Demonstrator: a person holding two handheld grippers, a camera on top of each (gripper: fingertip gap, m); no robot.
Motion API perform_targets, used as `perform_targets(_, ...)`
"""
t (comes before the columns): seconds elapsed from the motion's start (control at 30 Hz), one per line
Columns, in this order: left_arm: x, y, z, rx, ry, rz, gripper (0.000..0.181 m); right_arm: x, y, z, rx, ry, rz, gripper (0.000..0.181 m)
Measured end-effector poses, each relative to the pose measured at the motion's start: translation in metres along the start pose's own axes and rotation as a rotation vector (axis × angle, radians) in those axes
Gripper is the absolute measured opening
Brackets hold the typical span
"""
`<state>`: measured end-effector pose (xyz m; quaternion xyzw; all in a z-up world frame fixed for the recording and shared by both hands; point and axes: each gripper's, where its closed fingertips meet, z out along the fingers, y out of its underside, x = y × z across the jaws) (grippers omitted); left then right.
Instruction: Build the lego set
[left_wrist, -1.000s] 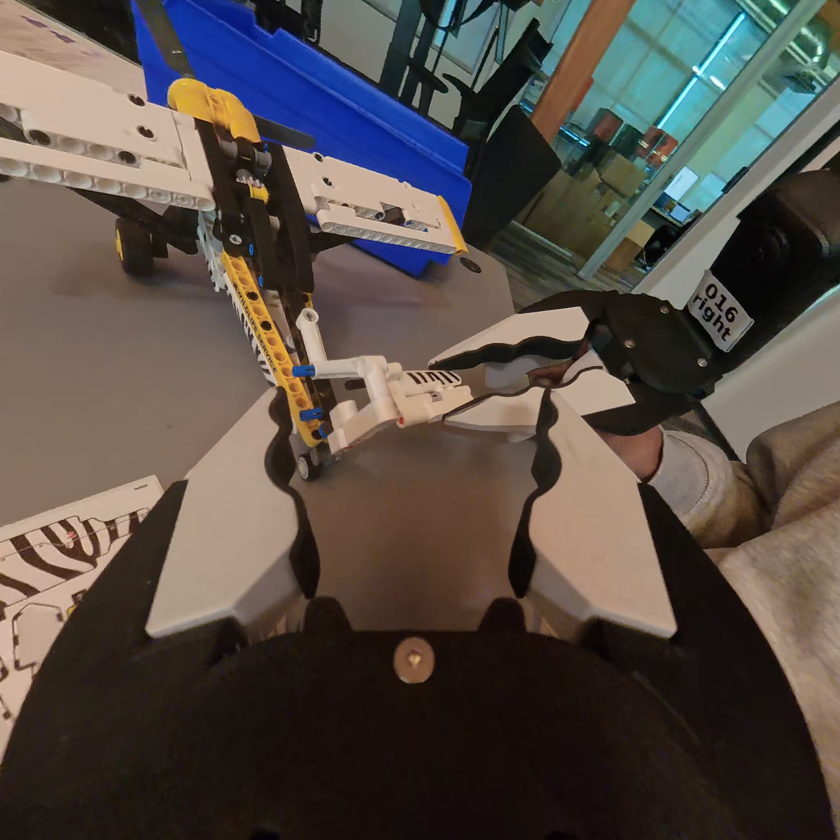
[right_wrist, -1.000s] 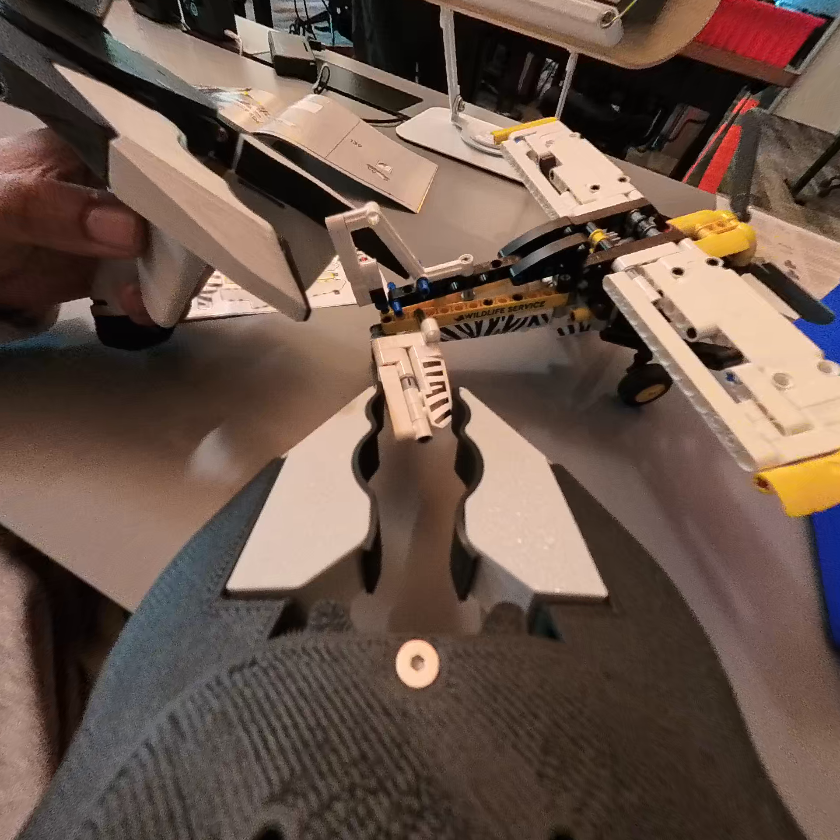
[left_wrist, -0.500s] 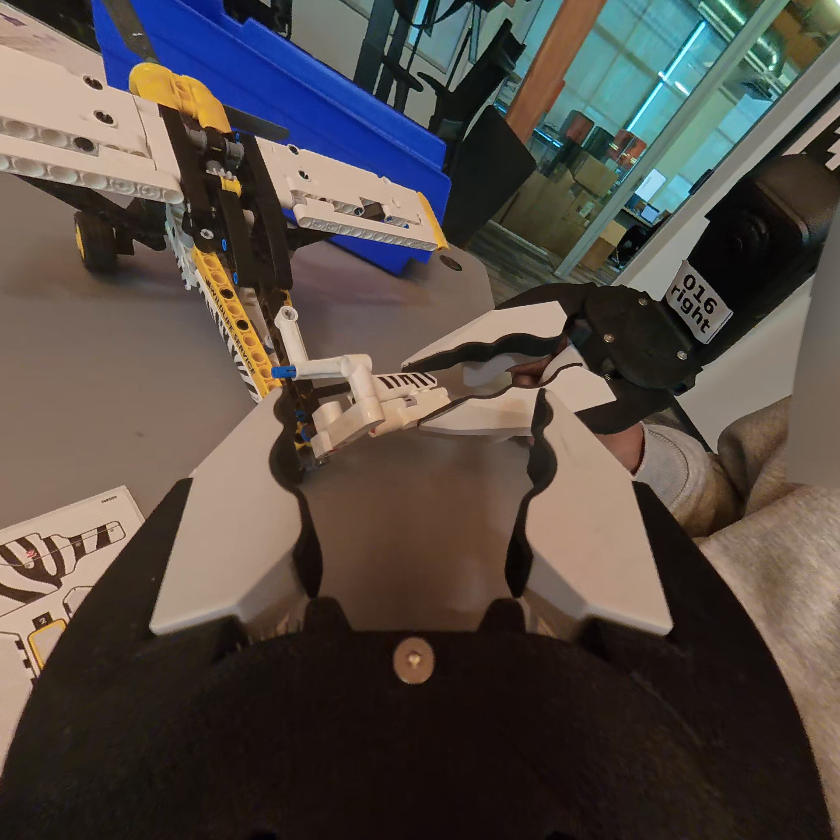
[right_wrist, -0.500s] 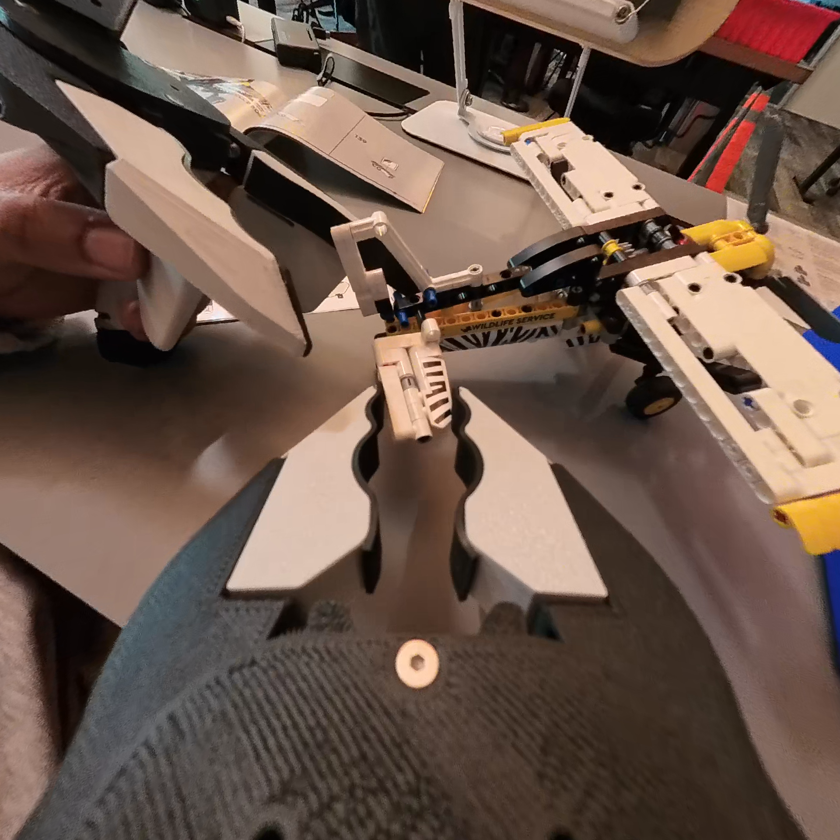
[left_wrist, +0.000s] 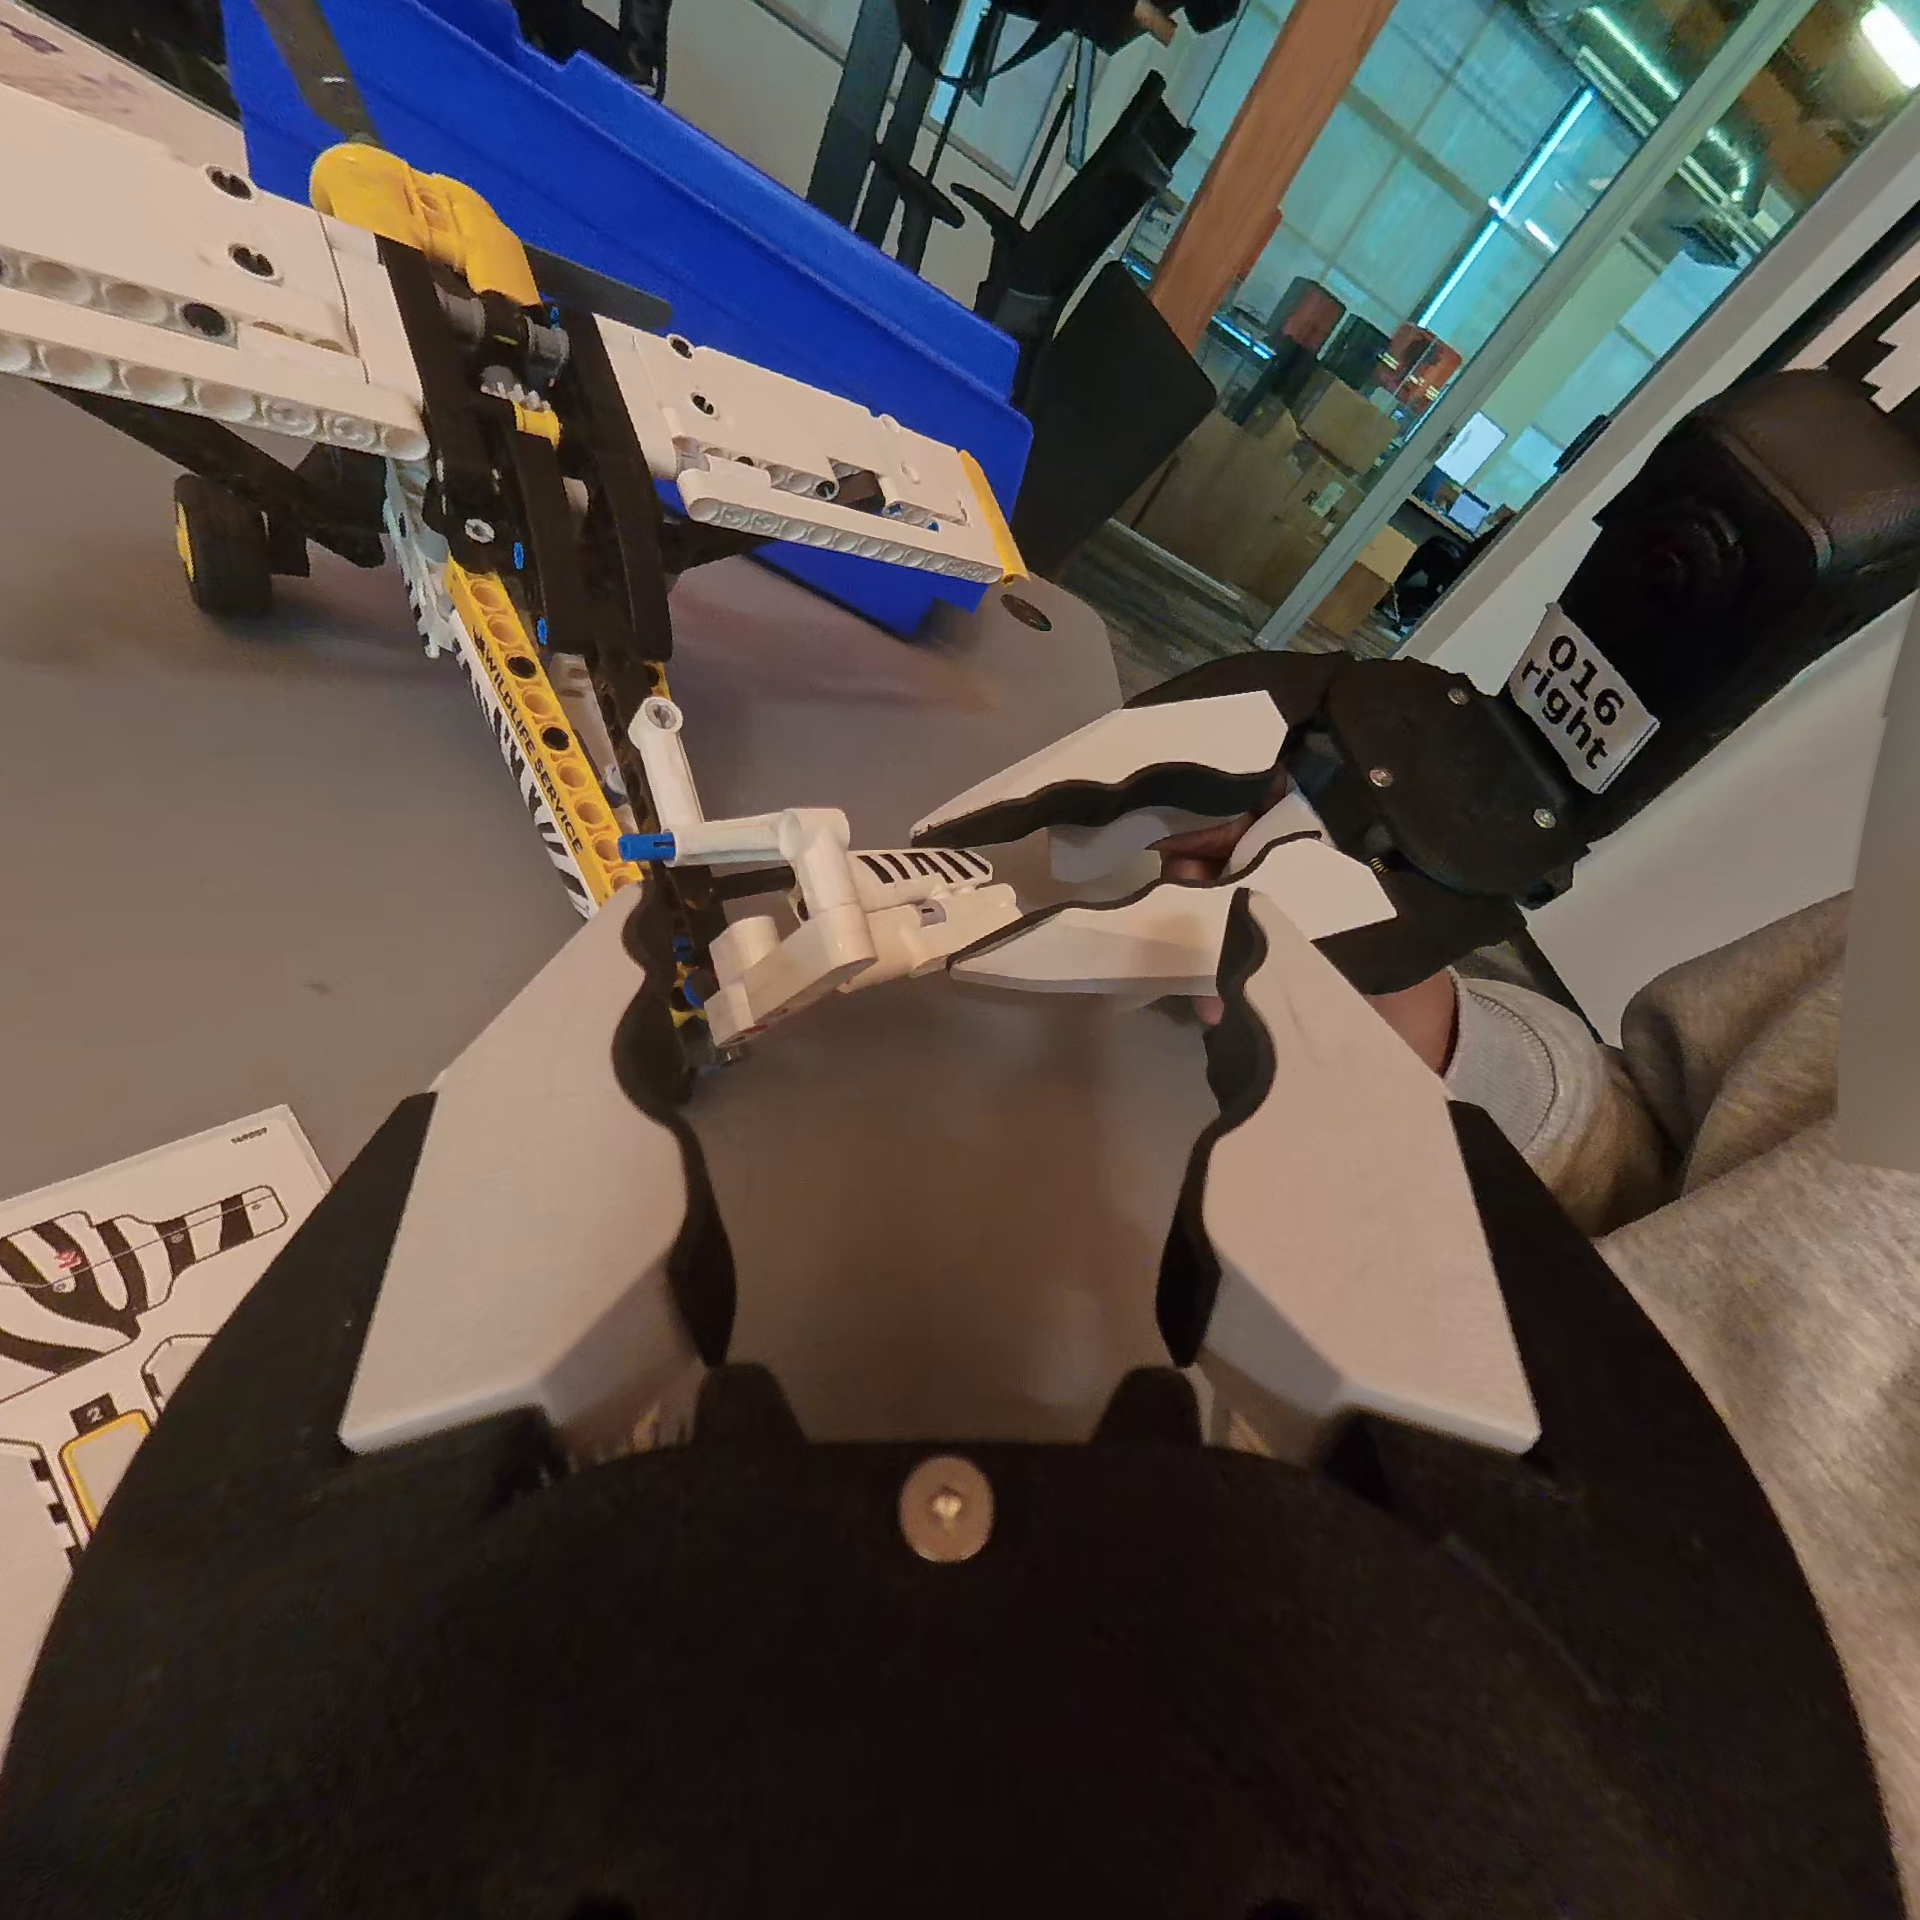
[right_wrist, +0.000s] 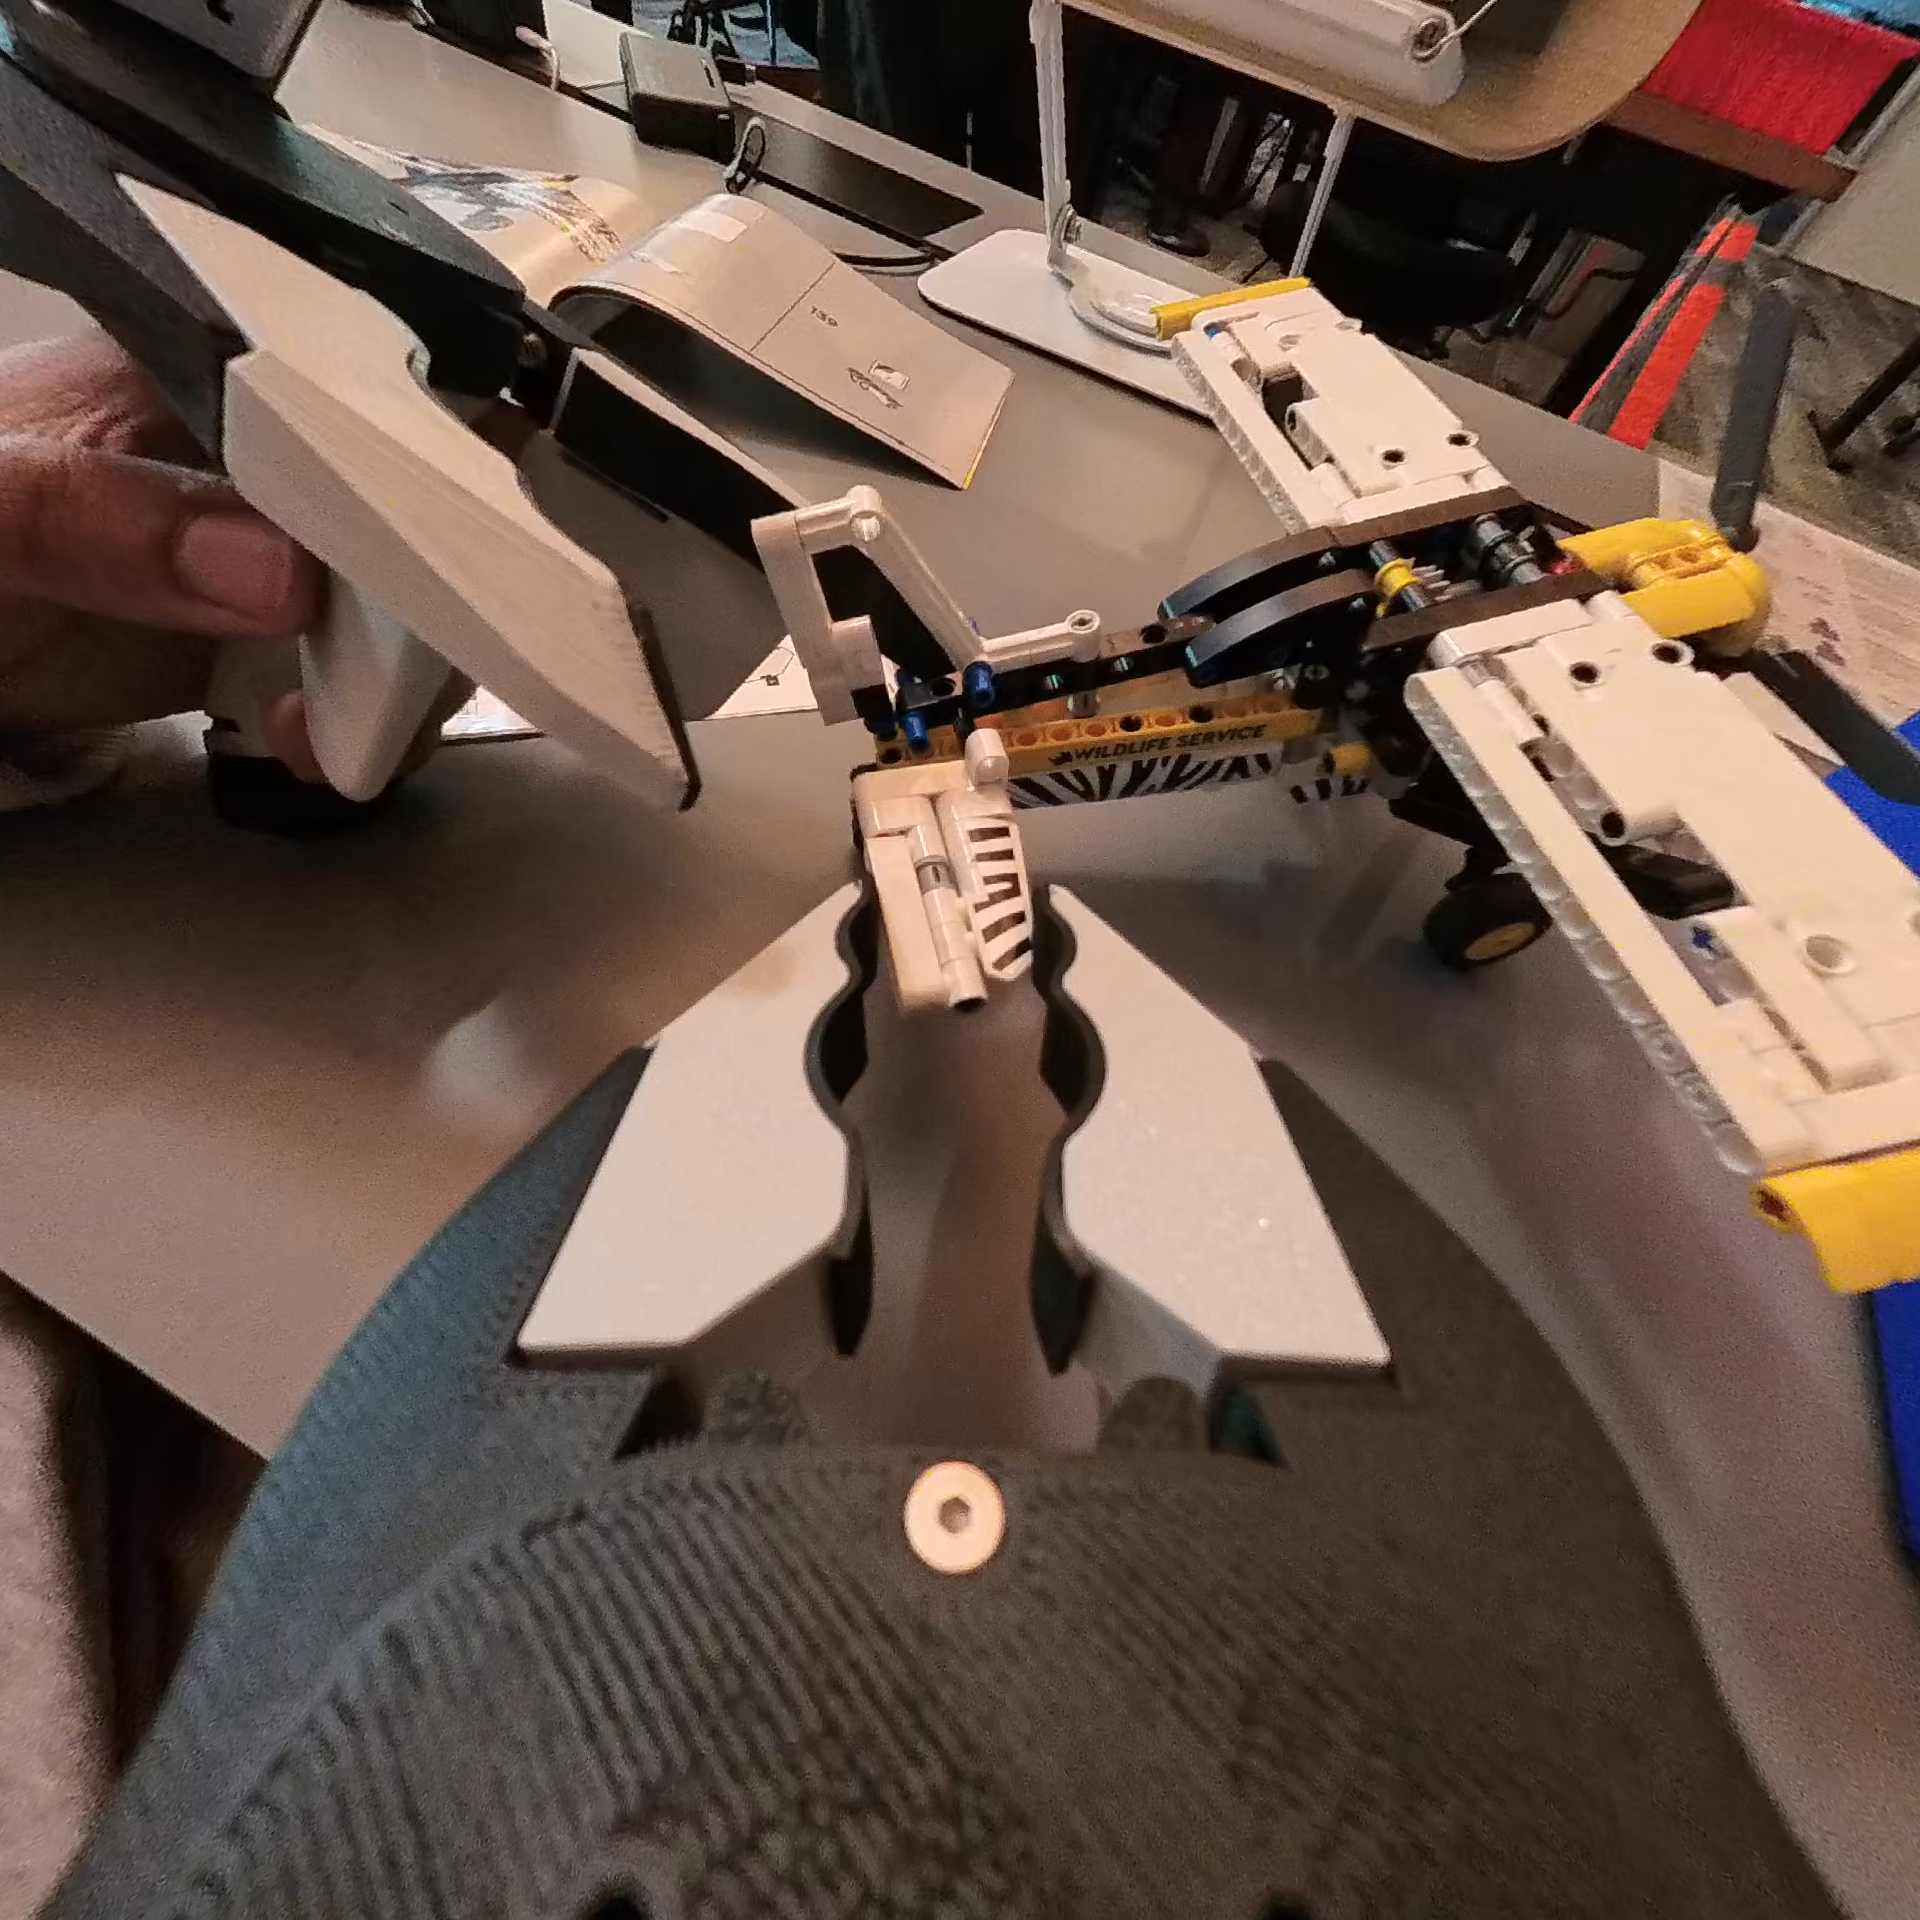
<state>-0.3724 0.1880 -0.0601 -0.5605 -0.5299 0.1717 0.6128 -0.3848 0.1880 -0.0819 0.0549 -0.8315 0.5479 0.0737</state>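
Observation:
A white, yellow and black lego plane (left_wrist: 520, 665) stands on the grey table (left_wrist: 208, 831); it also shows in the right wrist view (right_wrist: 1143, 738). My right gripper (right_wrist: 951, 935) is shut on the plane's white zebra-striped tail piece (right_wrist: 956, 894). The left wrist view shows that right gripper (left_wrist: 951, 894) pinching the same piece (left_wrist: 894, 894) from the right. My left gripper (left_wrist: 935, 997) is open and empty. Its left fingertip sits against the end of the plane's tail beam. In the right wrist view one of its fingers (right_wrist: 447, 540) hangs above and left of the tail.
A blue bin (left_wrist: 675, 239) stands behind the plane. A zebra sticker sheet (left_wrist: 125, 1278) lies at the left. An open instruction booklet (right_wrist: 748, 312) and a white stand base (right_wrist: 1039, 301) lie at the back. The table's near edge runs under both grippers. Only a small space, under 4 cm, lies between the two pairs of fingers.
The right gripper has kept its hold on the tail piece. The left gripper has stayed open and shifted slightly along the tail. The plane has barely moved.

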Motion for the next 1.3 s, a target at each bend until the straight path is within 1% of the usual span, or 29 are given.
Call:
perform_targets(0.2,0.000,0.000,0.000,0.001,-0.001,-0.001,0.105,0.000,0.000,0.000,0.001,-0.018,0.022,0.029)
perform_targets(0.53,0.000,0.000,0.000,-0.001,-0.001,0.000,0.105,0.000,-0.005,-0.002,0.029,-0.130,0.230,0.029)
perform_targets(0.7,0.000,0.000,0.000,0.003,0.000,-0.005,0.105,-0.002,-0.003,-0.001,0.013,-0.142,0.251,0.028)
perform_targets(0.97,0.000,0.000,0.000,0.003,0.002,-0.008,0.105,-0.004,0.001,0.001,-0.013,-0.113,0.185,0.028)
perform_targets(1.13,0.000,0.000,0.001,0.001,0.004,-0.013,0.104,-0.004,0.007,0.003,-0.050,-0.047,0.054,0.028)
perform_targets(1.3,-0.001,-0.001,0.000,0.012,0.007,-0.026,0.105,-0.002,0.007,0.005,-0.048,0.036,-0.119,0.028)
